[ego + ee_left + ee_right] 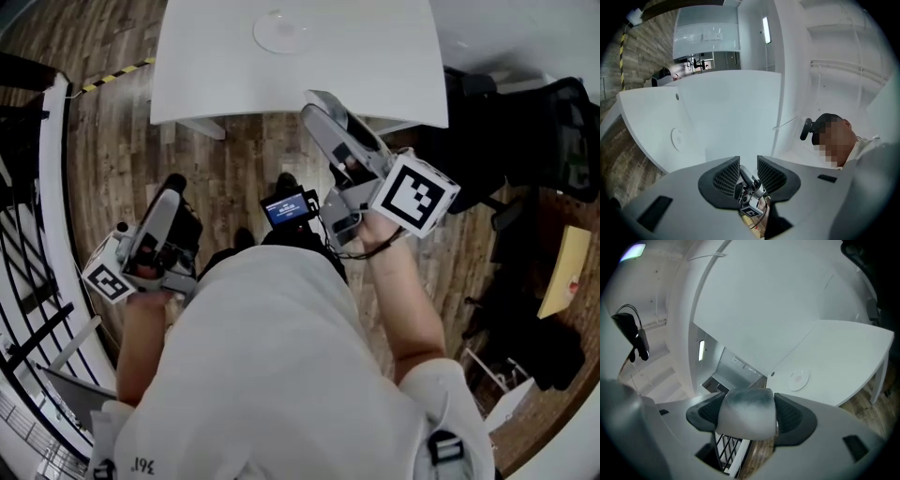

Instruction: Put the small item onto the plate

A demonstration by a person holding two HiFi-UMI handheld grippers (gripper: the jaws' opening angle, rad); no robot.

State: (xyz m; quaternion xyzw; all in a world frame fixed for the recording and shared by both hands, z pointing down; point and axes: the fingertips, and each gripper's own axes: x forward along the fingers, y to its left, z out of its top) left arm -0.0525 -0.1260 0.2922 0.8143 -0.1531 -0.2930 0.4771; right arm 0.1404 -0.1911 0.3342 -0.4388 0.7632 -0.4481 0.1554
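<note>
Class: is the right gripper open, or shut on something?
Shut on the small item: in the right gripper view, both fingers of the right gripper press against its sides.

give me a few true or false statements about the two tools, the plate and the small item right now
1. The right tool grips the small item, a pale block. True.
2. The small item already lies on the plate. False: it is between the right tool's jaws, short of the plate.
3. The left tool has its jaws apart with nothing held. True.
4. The plate sits on the wooden floor. False: it is on the white table.
</note>
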